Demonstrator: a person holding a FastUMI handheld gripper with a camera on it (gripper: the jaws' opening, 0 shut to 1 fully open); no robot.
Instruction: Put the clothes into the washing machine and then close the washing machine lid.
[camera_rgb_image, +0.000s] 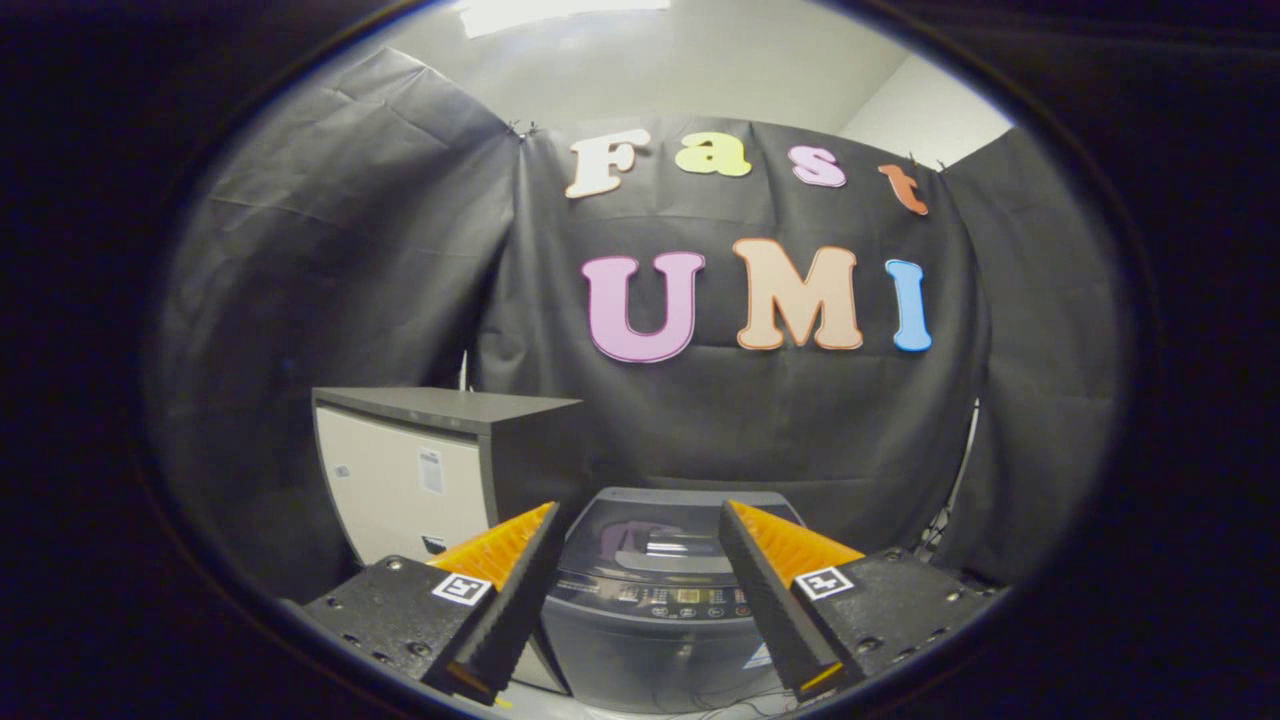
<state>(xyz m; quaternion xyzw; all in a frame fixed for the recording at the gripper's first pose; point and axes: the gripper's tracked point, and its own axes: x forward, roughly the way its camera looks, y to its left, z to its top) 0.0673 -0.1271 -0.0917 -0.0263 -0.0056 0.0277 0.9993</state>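
A dark grey top-loading washing machine stands against the black cloth wall, straight ahead between and beyond my fingers. Its glossy lid lies flat and closed, reflecting the wall, with a control panel along its near edge. My gripper is held open in the air well short of the machine, with nothing between the fingers.
A box-like appliance with a pale front and a dark flat top stands just left of the washing machine. Black cloth walls enclose the back and both sides. Thin cables lie on the floor in front of the machine.
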